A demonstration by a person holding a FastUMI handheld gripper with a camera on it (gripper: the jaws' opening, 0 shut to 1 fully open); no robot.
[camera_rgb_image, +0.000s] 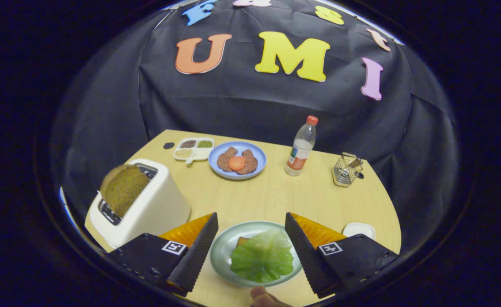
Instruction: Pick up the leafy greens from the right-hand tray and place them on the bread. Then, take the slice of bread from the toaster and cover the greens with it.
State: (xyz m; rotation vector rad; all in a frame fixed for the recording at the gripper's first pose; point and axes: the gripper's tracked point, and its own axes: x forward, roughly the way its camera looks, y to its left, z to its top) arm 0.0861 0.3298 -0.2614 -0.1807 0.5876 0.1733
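A green lettuce leaf (262, 257) lies on a pale green plate (224, 249), covering a slice of bread (242, 241) of which only a corner shows. My gripper (250, 221) hangs open above the plate, one finger on each side of it, with nothing between them. A white toaster (148, 209) stands left of the fingers, with a brown slice of bread (123, 188) sticking up from its slot.
Beyond the fingers stand a blue plate (257, 153) with meat patties and a tomato slice, a divided dish of condiments (193, 149), a water bottle (301, 147) and a wire basket (347, 169). A small white dish (359, 229) sits to the right. A fingertip (261, 294) shows near the plate.
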